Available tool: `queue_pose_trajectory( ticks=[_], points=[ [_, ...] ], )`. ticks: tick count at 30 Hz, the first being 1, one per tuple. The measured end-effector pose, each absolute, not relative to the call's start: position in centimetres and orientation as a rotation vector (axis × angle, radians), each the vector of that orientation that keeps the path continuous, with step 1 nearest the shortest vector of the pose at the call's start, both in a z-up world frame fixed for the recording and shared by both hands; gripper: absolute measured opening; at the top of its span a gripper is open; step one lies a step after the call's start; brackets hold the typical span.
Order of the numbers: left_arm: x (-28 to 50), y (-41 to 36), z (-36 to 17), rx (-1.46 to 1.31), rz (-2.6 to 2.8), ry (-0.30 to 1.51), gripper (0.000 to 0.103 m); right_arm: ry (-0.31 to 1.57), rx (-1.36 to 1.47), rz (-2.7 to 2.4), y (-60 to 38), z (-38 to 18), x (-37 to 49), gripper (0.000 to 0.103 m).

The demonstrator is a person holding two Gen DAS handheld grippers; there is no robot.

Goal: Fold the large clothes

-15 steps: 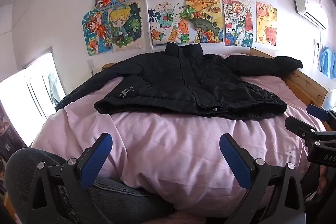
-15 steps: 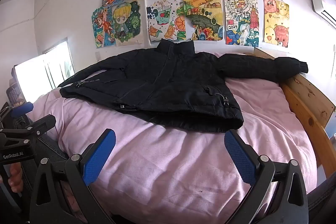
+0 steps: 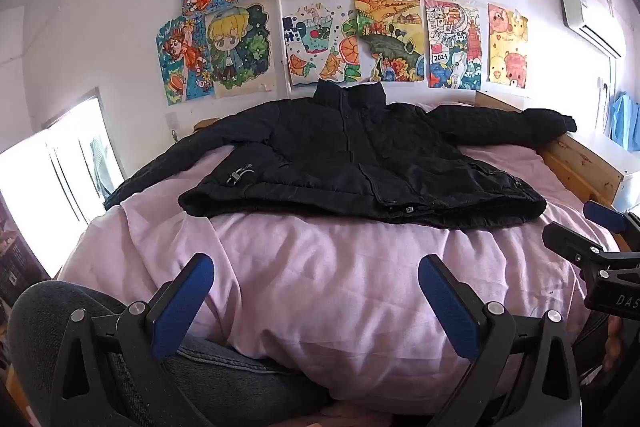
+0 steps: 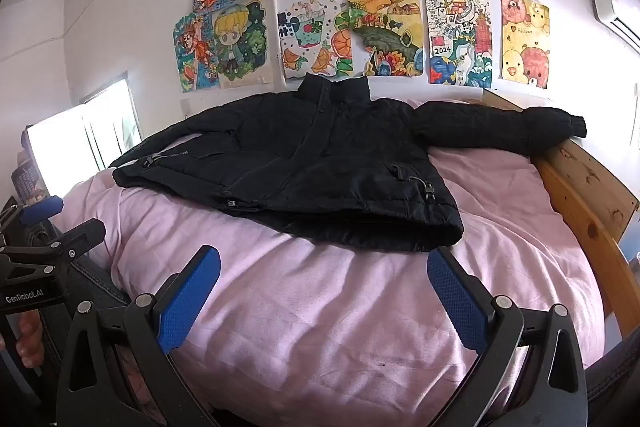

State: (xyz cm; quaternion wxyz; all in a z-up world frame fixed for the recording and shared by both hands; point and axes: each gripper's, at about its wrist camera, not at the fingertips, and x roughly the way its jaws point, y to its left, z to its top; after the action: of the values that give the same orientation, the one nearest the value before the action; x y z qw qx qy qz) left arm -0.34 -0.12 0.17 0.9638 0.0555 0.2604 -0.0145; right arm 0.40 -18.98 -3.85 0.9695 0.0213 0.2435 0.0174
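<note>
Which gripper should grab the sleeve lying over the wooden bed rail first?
Probably the right gripper: it is open, and that sleeve and the bed rail lie on its side. The left gripper sits farther across.

White "GenRobot.AI" lettering on black left gripper (image 4: 52,223) body. "DAS" visible on black right gripper (image 3: 592,235) body, cut off. "2024" on colourful pagoda-and-panda wall drawing (image 4: 460,35).
</note>
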Motion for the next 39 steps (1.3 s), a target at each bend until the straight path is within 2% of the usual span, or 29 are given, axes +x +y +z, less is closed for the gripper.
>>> queue_pose_trajectory(
  ticks=[39],
  points=[
    [-0.05,0.01,0.02,0.113,-0.029,0.525,0.103,0.494,0.045,0.037,-19.03,-4.34,0.39,0.102]
  ],
)
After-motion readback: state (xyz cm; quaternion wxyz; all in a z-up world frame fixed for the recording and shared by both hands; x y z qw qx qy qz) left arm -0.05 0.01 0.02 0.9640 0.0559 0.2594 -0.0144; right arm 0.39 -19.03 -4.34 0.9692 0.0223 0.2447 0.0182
